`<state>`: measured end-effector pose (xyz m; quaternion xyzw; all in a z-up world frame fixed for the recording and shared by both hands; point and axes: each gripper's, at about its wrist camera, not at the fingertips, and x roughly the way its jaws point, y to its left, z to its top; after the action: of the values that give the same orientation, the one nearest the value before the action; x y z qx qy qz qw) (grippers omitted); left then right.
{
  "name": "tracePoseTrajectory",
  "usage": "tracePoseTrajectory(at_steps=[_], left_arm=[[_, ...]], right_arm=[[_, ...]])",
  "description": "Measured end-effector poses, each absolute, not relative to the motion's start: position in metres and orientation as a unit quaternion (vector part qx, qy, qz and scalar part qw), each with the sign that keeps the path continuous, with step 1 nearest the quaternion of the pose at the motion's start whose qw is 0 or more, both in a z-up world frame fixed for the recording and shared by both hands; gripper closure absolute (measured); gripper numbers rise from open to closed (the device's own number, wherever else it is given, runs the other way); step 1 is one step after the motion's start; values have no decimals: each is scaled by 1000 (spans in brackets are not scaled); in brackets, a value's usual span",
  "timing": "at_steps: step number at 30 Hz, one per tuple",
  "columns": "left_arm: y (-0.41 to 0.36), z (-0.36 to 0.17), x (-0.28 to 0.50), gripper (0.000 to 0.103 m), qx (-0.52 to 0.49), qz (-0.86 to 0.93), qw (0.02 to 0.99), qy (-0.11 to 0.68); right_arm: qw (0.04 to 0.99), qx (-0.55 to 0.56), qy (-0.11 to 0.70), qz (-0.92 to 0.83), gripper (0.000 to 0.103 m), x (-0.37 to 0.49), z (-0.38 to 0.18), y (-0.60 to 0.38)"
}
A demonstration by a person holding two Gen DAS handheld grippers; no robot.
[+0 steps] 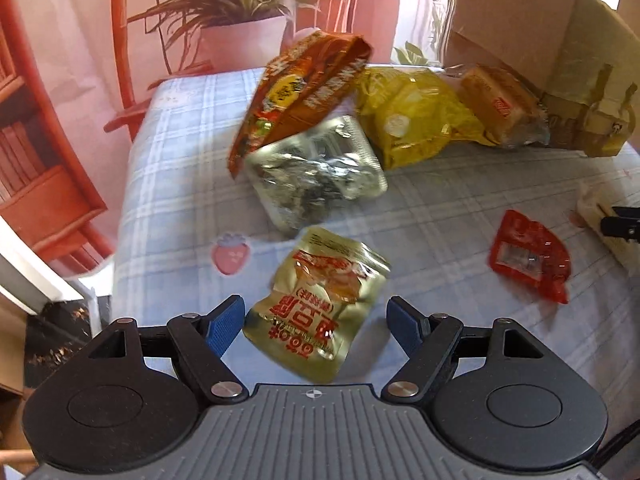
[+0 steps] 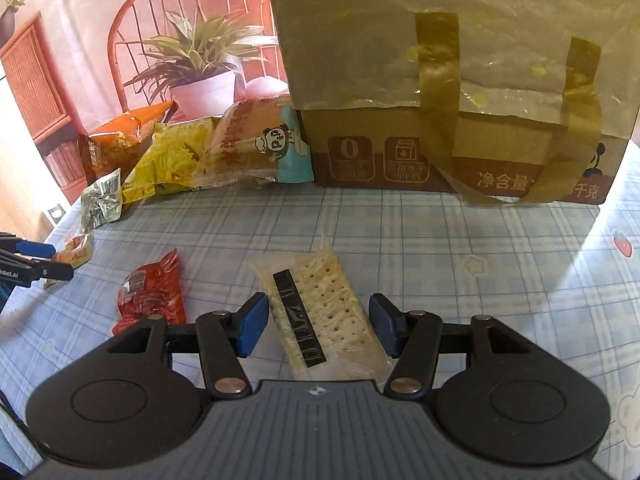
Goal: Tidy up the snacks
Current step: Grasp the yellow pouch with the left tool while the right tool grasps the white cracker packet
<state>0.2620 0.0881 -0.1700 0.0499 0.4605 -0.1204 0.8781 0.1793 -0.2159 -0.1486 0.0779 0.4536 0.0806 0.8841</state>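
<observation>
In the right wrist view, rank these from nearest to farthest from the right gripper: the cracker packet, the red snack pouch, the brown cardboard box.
1. Clear cracker packet, between the open right gripper fingers.
2. Red snack pouch, just left on the checked tablecloth.
3. Brown cardboard box, at the table's back.

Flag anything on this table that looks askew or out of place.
The orange snack bag is propped at a tilt on the silver packet instead of lying flat. The other packets lie scattered loose on the tablecloth. Nothing looks spilled or torn.

I see a gold pouch (image 1: 320, 304) lying flat, a cracker packet (image 2: 320, 312) flat too, and a red sachet (image 2: 150, 300) beside it.
</observation>
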Motion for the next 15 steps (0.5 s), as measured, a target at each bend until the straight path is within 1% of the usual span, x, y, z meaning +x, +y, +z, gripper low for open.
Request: tracePoseTrajectory(at_steps=[6, 10, 15], left_arm=[[74, -164, 248, 23, 16, -182, 863, 472], [68, -163, 249, 23, 65, -149, 875, 455], [64, -170, 254, 23, 74, -130, 878, 455]], right_arm=[[884, 88, 452, 81, 45, 179, -152, -218], [884, 94, 450, 82, 45, 178, -152, -219], [884, 98, 449, 83, 45, 177, -152, -220]])
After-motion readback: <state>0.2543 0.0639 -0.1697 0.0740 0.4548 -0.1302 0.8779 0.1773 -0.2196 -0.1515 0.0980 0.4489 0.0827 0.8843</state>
